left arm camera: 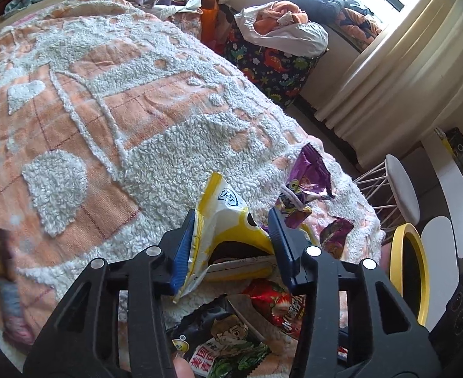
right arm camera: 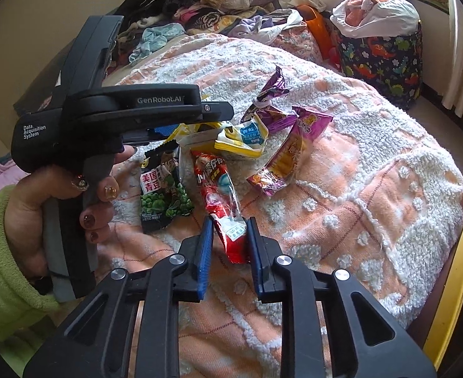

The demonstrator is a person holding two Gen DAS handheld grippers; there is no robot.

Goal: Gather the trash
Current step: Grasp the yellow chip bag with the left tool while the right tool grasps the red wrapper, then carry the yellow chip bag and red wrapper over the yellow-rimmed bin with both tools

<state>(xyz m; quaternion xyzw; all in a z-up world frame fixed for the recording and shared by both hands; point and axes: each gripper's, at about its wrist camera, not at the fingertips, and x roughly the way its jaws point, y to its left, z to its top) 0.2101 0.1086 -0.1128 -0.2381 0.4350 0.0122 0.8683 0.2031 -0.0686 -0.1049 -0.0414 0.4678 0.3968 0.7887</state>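
Several snack wrappers lie on an orange and white bedspread (right arm camera: 373,195). My left gripper (left arm camera: 234,217) is shut on a yellow and white wrapper (left arm camera: 222,208), both blue pads pressing its sides. The same wrapper (right arm camera: 244,138) shows in the right wrist view, beyond a hand (right arm camera: 42,208) in a green sleeve holding that gripper. My right gripper (right arm camera: 229,222) is shut on the near end of a red wrapper (right arm camera: 218,189), also visible as the red wrapper (left arm camera: 281,308) under the left jaws. A green pea packet (right arm camera: 162,195) and purple wrappers (right arm camera: 297,145) lie loose nearby.
A yellow-rimmed bin (left arm camera: 411,267) stands by the bed's right edge, with a white stool (left arm camera: 401,189) behind it. A dinosaur-print bag (right arm camera: 385,56) stuffed with cloth sits past the bed. Piled clothes (right arm camera: 199,0) cover the far end.
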